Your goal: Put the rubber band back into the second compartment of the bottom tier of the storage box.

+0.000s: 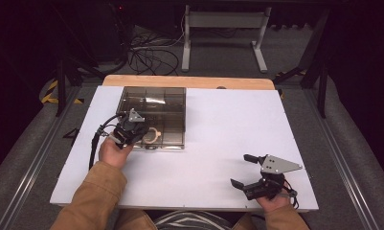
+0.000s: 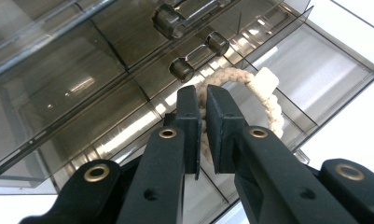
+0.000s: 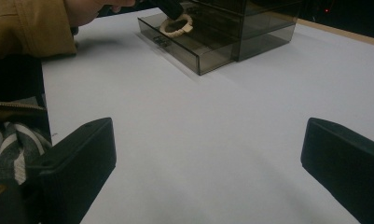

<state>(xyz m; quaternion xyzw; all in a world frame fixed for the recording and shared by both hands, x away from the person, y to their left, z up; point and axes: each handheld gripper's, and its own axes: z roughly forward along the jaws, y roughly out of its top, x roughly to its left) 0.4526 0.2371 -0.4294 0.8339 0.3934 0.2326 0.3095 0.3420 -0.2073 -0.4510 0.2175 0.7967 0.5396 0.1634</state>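
A smoked clear drawer box (image 1: 153, 100) stands at the back left of the white table (image 1: 218, 129). Its lowest drawer (image 3: 194, 53) is pulled out toward the person. A cream rope ring (image 2: 268, 100) lies inside that drawer, also seen as the ring (image 1: 154, 136) and the ring (image 3: 175, 25). My left gripper (image 2: 204, 100) reaches down into the drawer, and its jaws are shut on the near side of the ring. In the high view the left gripper (image 1: 141, 135) sits at the drawer's left front. My right gripper (image 1: 238, 169) rests near the front right of the table, open and holding nothing, its jaws (image 3: 208, 154) wide apart.
The box's upper drawers are pushed in, with small clear handles (image 2: 194, 58). A wooden board edge (image 1: 189, 81) runs behind the table. Cables (image 1: 149, 57) and a white desk frame (image 1: 223, 28) are on the floor beyond. A tan sleeve (image 3: 26, 25) lies at the left.
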